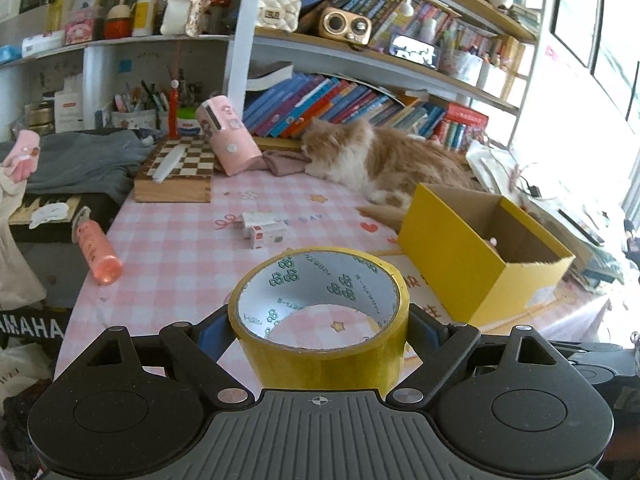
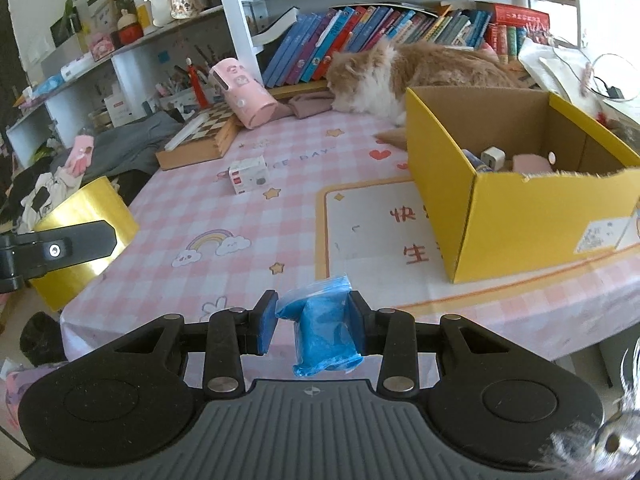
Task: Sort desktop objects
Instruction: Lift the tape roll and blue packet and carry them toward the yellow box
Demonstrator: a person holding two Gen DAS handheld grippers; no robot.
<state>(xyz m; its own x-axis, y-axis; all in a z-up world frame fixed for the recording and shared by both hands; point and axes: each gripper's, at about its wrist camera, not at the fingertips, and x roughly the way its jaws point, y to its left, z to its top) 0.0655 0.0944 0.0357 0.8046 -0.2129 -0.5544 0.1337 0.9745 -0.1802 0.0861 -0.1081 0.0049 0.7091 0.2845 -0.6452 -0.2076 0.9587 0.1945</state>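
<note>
Left tool (image 1: 320, 330): I have it clamped across the tape (image 1: 320, 312), held over the counter's near edge.
Right tool (image 2: 314, 322): pinched on a blue packet (image 2: 322, 328), also at the near edge.
Box (image 2: 516, 216): near right corner, part filled.
Risk: the packet looks soft and could slip; the cat (image 2: 400, 76) behind the box may stir.

keyboard (image 1: 28, 326): "AMAHA" | tablecloth (image 2: 280, 208): "DAY", "快", "生"
</note>
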